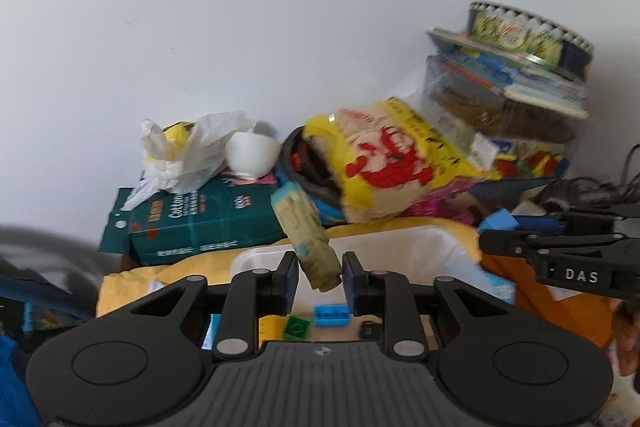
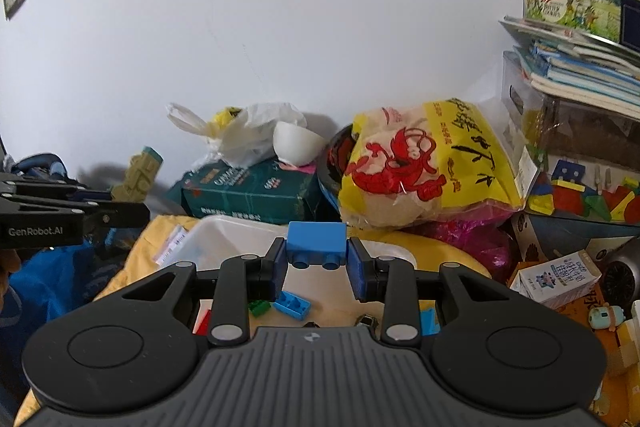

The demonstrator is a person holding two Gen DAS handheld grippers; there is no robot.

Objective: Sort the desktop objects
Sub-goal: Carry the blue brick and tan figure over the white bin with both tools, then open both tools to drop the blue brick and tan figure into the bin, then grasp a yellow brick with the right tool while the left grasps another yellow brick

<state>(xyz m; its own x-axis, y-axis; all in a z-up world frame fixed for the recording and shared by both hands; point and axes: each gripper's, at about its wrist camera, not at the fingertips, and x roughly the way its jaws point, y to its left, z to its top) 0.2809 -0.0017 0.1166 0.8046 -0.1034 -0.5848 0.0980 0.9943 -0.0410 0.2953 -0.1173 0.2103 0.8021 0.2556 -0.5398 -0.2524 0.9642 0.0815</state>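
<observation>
An olive-green toy figure with a pale blue top (image 1: 308, 231) leans between the fingers of my left gripper (image 1: 320, 269). The jaws stand slightly wider than it, with a gap on its left side, so it is not pinched. The right wrist view shows the same figure (image 2: 138, 171) sticking up above the left gripper (image 2: 128, 213). My right gripper (image 2: 317, 253) is shut on a blue brick (image 2: 316, 239), seen from the left as a blue block (image 1: 498, 221). Both hover over a white tray (image 2: 224, 235). A loose blue brick (image 2: 292, 303) and a green one (image 2: 258, 307) lie below.
Against the wall stand a dark green box (image 2: 248, 193) with a white bowl (image 2: 298, 143) and plastic bag on it, a yellow snack bag (image 2: 432, 163), a clear box of toy blocks (image 2: 580, 187) under books and a biscuit tin (image 2: 576, 3). A small carton (image 2: 556, 277) lies right.
</observation>
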